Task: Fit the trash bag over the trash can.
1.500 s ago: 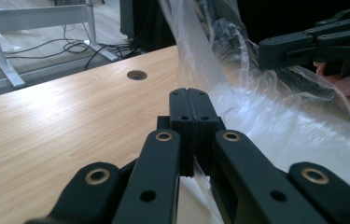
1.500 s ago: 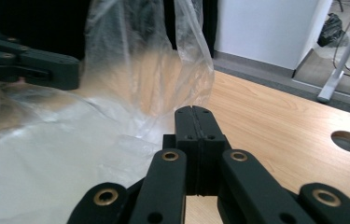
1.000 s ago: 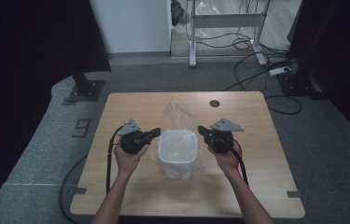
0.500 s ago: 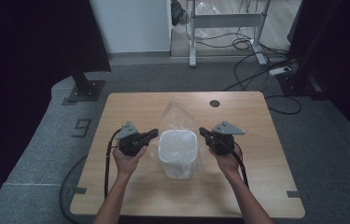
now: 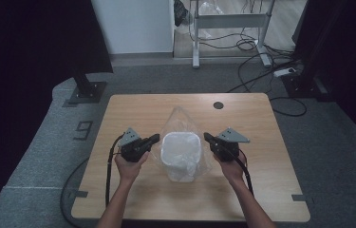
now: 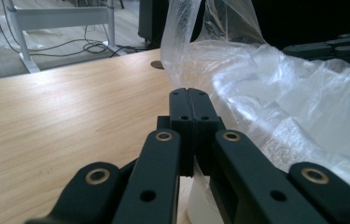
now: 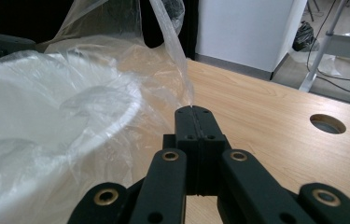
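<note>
Although the clear plastic bag [image 5: 181,135] drapes loosely over the white container [image 5: 180,151] at the middle of the wooden table [image 5: 133,107], its film blurs most of the container's outline, and from the high view only the rounded square mouth is easy to read. The bag rises to a peak behind the container, toward the table's far edge, where a small round hole [image 5: 218,105] shows in the tabletop.

The left gripper [image 5: 153,138] sits just beside the container's left side, and the left gripper view shows its jaws pressed together; a fold of film runs down past the right jaw there, but whether any of it is pinched between the pads cannot be told. The right gripper [image 5: 207,137] sits at the container's right side, jaws likewise together, and in the right gripper view a taut strip of the bag [image 7: 172,51] rises straight from the seam at the tips (it looks nipped there, thin as the film is).

Both gripper views cut the container off: each shows just a curved stretch of white rim [image 7: 116,116] under crumpled plastic [image 6: 303,93]. The container's inside is hard to make out through the glare. The person's forearms leave the bottom of the high view.
</note>
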`<state>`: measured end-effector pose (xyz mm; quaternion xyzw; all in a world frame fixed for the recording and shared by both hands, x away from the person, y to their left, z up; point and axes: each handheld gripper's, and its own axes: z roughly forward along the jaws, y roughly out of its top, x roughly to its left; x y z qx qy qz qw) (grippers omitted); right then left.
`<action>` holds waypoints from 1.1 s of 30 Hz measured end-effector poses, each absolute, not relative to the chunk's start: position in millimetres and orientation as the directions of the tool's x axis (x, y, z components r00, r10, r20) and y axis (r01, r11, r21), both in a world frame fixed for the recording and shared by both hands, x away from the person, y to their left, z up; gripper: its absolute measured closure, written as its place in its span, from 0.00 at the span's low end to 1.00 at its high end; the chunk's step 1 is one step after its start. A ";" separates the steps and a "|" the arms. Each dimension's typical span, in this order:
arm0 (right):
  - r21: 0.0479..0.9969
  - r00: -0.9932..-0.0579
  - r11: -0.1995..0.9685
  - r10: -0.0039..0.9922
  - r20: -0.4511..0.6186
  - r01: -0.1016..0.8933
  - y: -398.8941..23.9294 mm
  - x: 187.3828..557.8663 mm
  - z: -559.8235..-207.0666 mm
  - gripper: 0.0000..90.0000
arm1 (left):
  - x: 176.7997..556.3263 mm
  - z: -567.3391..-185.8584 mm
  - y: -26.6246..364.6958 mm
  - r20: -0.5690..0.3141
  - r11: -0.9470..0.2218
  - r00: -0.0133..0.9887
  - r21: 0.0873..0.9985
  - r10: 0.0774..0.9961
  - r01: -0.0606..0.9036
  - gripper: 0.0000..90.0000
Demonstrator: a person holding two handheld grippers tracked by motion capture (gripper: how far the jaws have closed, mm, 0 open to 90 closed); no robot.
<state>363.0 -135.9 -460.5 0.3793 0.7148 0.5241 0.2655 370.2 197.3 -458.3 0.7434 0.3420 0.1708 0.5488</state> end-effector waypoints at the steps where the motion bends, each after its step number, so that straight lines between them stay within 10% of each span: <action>1: 0.951 -0.570 0.166 0.821 0.012 0.260 -135.7 362.3 -461.5 0.99 | 370.6 -458.9 197.4 -0.122 -0.167 0.708 0.931 0.695 0.325 1.00; 33: 0.958 -0.518 0.153 0.855 -0.005 0.243 -139.1 352.0 -486.1 0.99 | 364.3 -471.0 199.6 -0.122 -0.188 0.703 0.919 0.701 0.347 1.00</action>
